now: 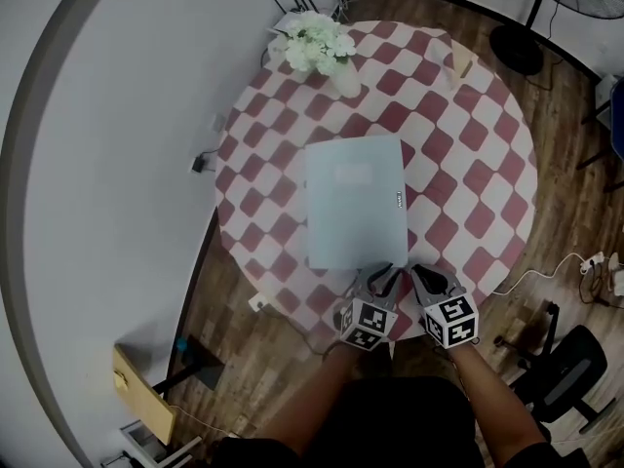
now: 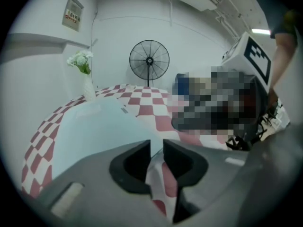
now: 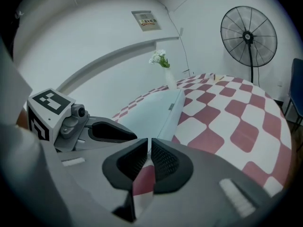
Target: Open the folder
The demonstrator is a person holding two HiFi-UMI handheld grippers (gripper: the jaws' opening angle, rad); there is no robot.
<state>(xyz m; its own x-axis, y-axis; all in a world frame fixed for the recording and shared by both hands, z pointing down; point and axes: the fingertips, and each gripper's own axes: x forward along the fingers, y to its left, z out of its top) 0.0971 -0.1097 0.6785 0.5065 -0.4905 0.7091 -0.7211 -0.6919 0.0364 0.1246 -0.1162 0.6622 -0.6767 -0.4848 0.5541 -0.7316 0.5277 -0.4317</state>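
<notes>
Head view: left fingers (image 1: 378,283) slightly apart, right fingers (image 1: 429,281) barely, both empty; the folder (image 1: 356,203) just ahead looks light, stiff and slick, so pinch its cover's near corner.

One round bench (image 1: 468,183) under a red-and-white checked cloth carries one pale blue folder (image 1: 356,203), one vase of white flowers (image 1: 322,49) and one small tan object (image 1: 460,61). Two grippers meet at its near edge, the left gripper (image 1: 383,279) and the right gripper (image 1: 425,279), each bearing one marker cube (image 1: 367,322). Around the bench on the wooden floor stand one pedestal fan (image 1: 517,49), one black office chair (image 1: 570,369) and one cardboard box (image 1: 141,398).
</notes>
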